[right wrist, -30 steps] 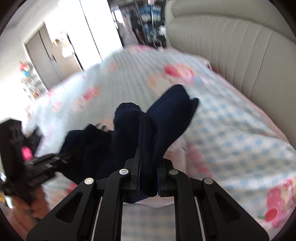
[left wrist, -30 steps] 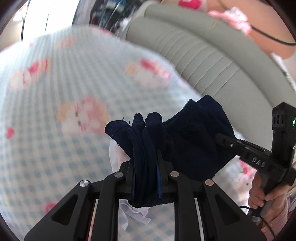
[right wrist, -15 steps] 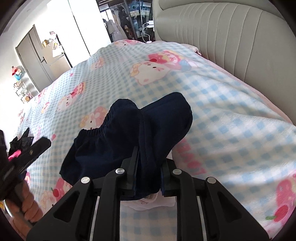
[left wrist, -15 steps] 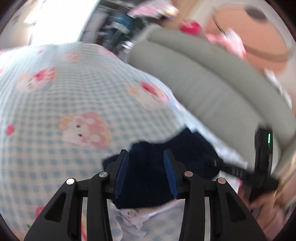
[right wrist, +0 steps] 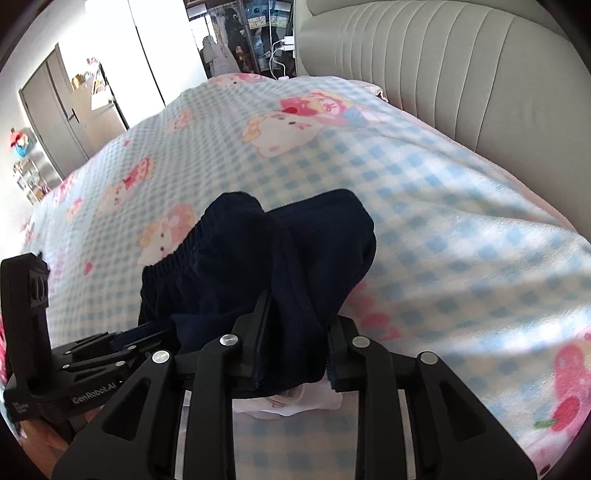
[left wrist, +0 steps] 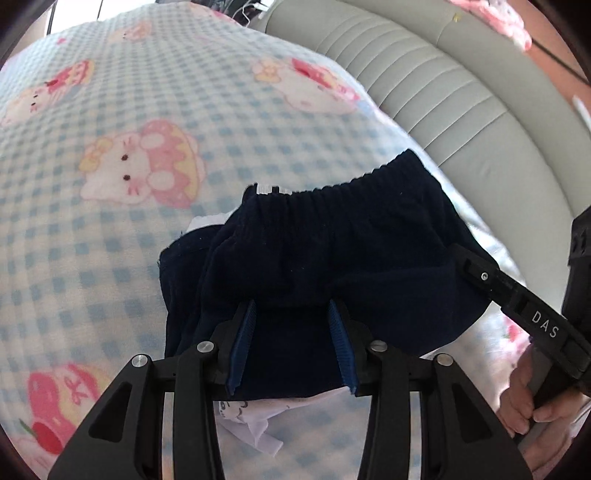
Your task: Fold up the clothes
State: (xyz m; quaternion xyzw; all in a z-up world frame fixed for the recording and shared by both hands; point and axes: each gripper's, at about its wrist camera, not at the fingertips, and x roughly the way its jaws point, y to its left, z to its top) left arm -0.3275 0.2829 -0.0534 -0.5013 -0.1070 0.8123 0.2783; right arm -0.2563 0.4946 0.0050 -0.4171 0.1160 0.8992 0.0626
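The navy shorts (left wrist: 332,258) were lying on the bed, on top of the blue checked blanket (left wrist: 110,240), with the elastic waistband (left wrist: 332,184) on the far side from the left camera. Folded over on themselves, pretty bunched up. Something white (left wrist: 255,424) was poking out from under the near edge, a piece of white clothing with a bit of print on it, can't say what exactly.

The left gripper (left wrist: 291,343) had its jaws spread apart, blue pads showing on both sides, with the near edge of the shorts sitting in the gap but nothing pinched. From the right camera that same gripper (right wrist: 122,341) came in low from the left side of the shorts.

The right gripper (right wrist: 295,332) was a different story: jaws squeezed onto a thick fold of the shorts (right wrist: 266,266), fabric bulging up and out past the tips. In the left camera it (left wrist: 476,273) reached in from the right, its tip touching the shorts, with the person's hand (left wrist: 532,402) wrapped around the handle.

Blanket had pink cartoon cats all over it. Grey padded headboard (right wrist: 443,66) ran along the right side of the bed, and there was a door (right wrist: 55,110) and some cluttered shelves (right wrist: 251,33) way off in the back of the room.
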